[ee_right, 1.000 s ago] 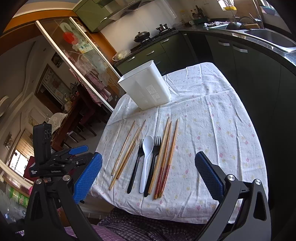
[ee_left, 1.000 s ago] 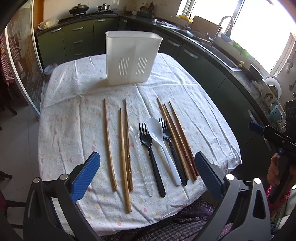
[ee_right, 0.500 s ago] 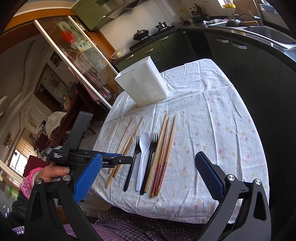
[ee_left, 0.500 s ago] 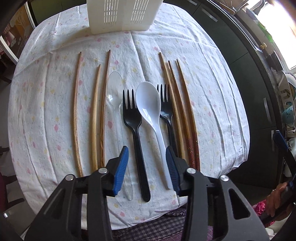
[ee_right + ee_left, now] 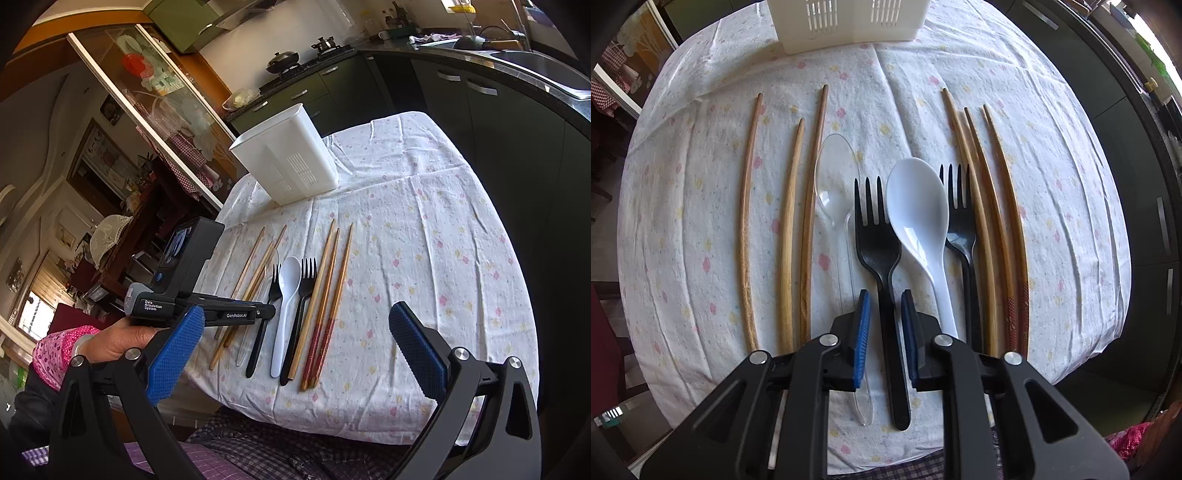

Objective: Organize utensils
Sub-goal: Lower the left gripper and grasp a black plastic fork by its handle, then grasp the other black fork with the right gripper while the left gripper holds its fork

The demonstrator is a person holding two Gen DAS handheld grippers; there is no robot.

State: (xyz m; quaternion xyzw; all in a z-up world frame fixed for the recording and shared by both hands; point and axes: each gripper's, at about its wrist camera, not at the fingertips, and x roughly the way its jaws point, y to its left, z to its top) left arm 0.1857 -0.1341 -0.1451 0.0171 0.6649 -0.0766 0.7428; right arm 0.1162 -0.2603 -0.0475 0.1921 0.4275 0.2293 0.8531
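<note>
Utensils lie in a row on the cloth-covered table: three pale wooden chopsticks point(image 5: 786, 236), a clear plastic spoon point(image 5: 833, 177), a black fork point(image 5: 877, 236), a white spoon point(image 5: 919, 210), a second black fork point(image 5: 960, 225) and three darker chopsticks point(image 5: 997, 221). My left gripper point(image 5: 885, 306) has narrowed its jaws around the first black fork's handle, with small gaps on both sides. It also shows in the right wrist view point(image 5: 266, 312). My right gripper point(image 5: 295, 339) is wide open and empty, held off the table's near edge.
A white slotted utensil holder point(image 5: 291, 162) stands at the far end of the table point(image 5: 443, 221). Dark kitchen cabinets point(image 5: 498, 110) run along the right side. A glass-door cabinet point(image 5: 155, 110) stands to the left.
My left gripper has come down over the utensils and narrowed its jaws from wide open to close around the black fork's handle. The right gripper has stayed nearly still.
</note>
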